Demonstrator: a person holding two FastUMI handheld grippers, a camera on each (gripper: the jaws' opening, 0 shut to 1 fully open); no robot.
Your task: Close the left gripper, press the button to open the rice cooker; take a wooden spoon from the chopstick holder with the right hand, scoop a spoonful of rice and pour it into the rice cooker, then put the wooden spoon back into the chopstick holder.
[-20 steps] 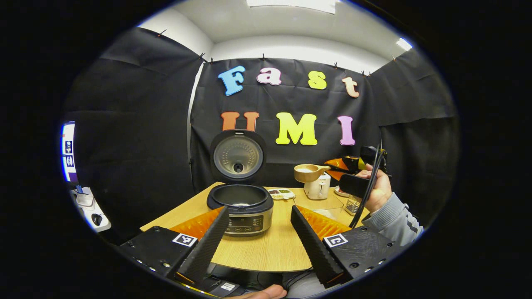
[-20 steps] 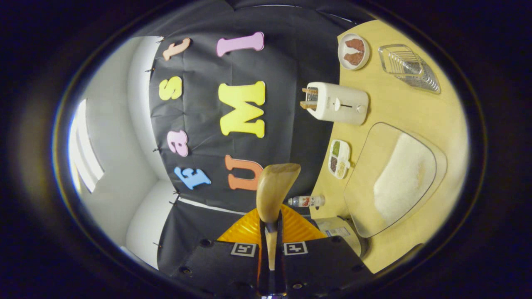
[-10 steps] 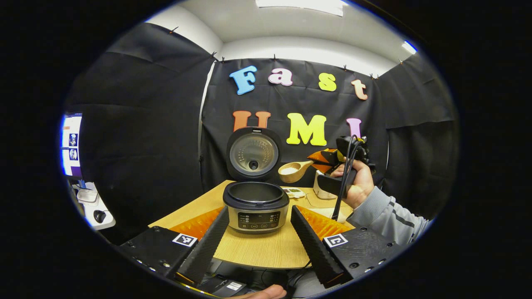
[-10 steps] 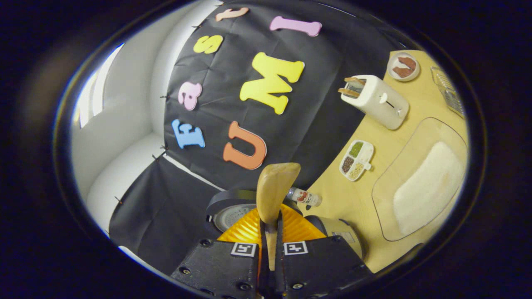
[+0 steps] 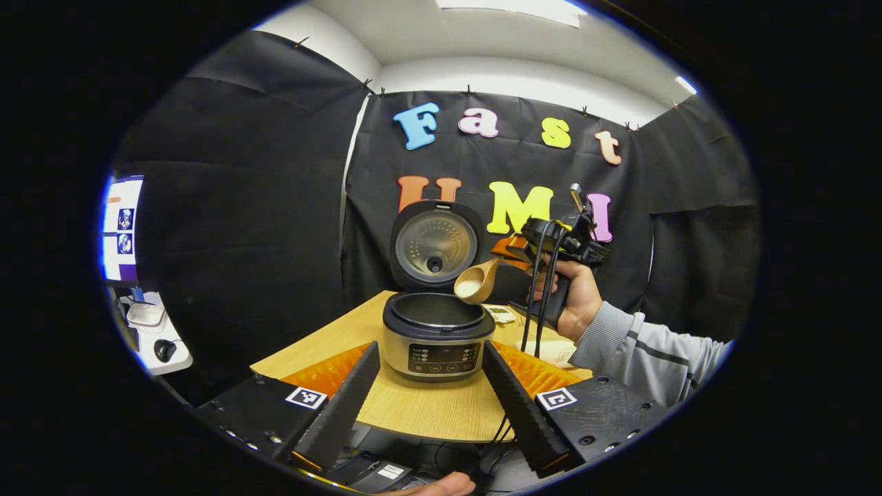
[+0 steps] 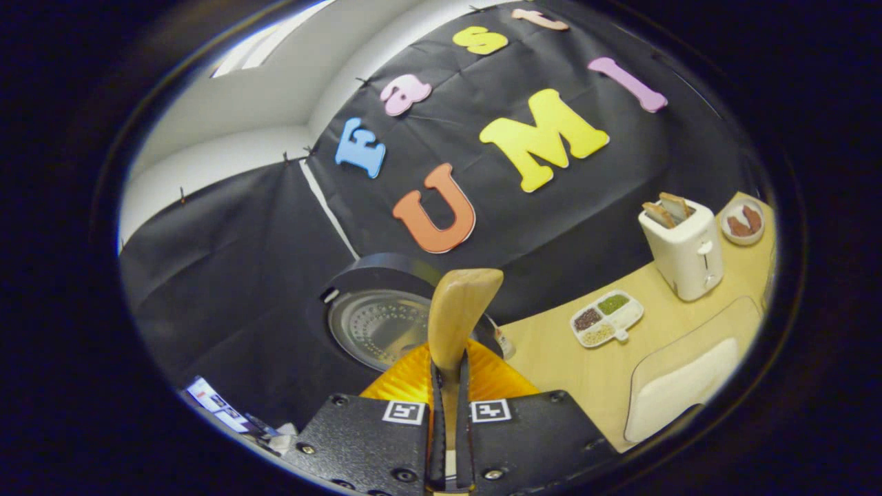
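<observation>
Since the earlier frame the wooden spoon (image 5: 477, 281) is coming left, away from the toaster (image 6: 682, 249), and now its bowl is hanging tilted just above the right rim of the rice cooker (image 5: 437, 333) — white rice is still lying in it. In the left gripper view a hand (image 5: 577, 297) in a grey sleeve is holding the right gripper (image 5: 515, 249) raised and pointing left and a little downward. In the right gripper view its two fingers are clenching the spoon handle (image 6: 449, 386) between them. The left gripper (image 5: 431, 396) is staying low in front of the cooker, its fingers spread wide apart and grasping nothing. The cooker's lid (image 5: 435, 244) is standing upright and open. The pot's inside is dark — whether rice is lying there I cannot tell. The chopstick holder is hard to make out.
</observation>
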